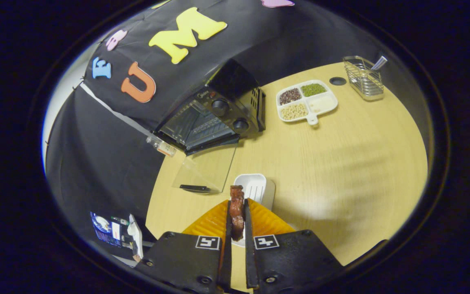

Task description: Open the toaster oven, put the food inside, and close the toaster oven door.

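My claw (237, 212): clamped on the brown glazed meat piece (237, 210), above the white ribbed dish (255, 185).
Black toaster oven (214, 112): glass door (204, 169) open, lying flat on the round wooden table (341, 163).

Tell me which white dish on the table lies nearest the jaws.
The small ribbed dish, just beyond the jaws, which grip the food. The divided tray of beans lies far off.

Your gripper (237, 212) pinches a dark reddish-brown piece of food (237, 211) upright between both fingers, lifted above the wooden table. Beyond the fingers stands the black toaster oven (214, 112) with two round knobs, its glass door (206, 167) folded fully down flat, the wire rack visible inside.
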Available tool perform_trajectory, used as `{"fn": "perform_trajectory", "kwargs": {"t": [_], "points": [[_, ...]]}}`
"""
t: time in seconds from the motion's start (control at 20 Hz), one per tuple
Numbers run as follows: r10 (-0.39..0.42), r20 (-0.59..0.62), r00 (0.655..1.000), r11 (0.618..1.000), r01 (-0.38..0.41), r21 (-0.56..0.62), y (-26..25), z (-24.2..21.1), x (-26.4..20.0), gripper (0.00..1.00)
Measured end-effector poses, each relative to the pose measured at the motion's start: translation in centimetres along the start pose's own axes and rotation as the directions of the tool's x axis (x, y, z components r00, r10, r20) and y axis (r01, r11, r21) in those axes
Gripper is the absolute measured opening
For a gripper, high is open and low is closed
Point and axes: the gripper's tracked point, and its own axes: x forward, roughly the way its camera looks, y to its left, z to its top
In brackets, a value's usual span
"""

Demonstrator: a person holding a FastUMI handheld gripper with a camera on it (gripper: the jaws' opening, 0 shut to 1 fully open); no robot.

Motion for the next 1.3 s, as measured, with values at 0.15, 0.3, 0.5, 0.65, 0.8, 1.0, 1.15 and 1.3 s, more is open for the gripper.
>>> {"fn": "perform_trajectory", "kwargs": {"t": [0.15, 0.3, 0.5, 0.65, 0.8, 1.0, 1.15, 1.3], "points": [[0.009, 0.062, 0.998, 0.999, -0.012, 0.039, 3.3, 1.1, -0.3, 0.17], [0.002, 0.119, 0.993, 0.999, -0.006, 0.036, 6.6, 1.7, 0.8, 0.17], [0.005, 0.194, 0.981, 0.996, -0.023, 0.090, 10.5, 1.7, 4.4, 0.17], [0.001, 0.254, 0.967, 0.986, -0.044, 0.163, 12.6, 1.4, 7.9, 0.17], [-0.008, 0.323, 0.946, 0.965, -0.077, 0.251, 13.8, 1.7, 11.5, 0.17], [-0.080, 0.448, 0.891, 0.922, -0.105, 0.373, 13.7, 3.9, 15.6, 0.17], [-0.134, 0.505, 0.853, 0.896, -0.113, 0.429, 13.4, 5.6, 18.5, 0.17], [-0.204, 0.590, 0.781, 0.866, -0.137, 0.482, 13.1, 7.7, 20.8, 0.17]]}}
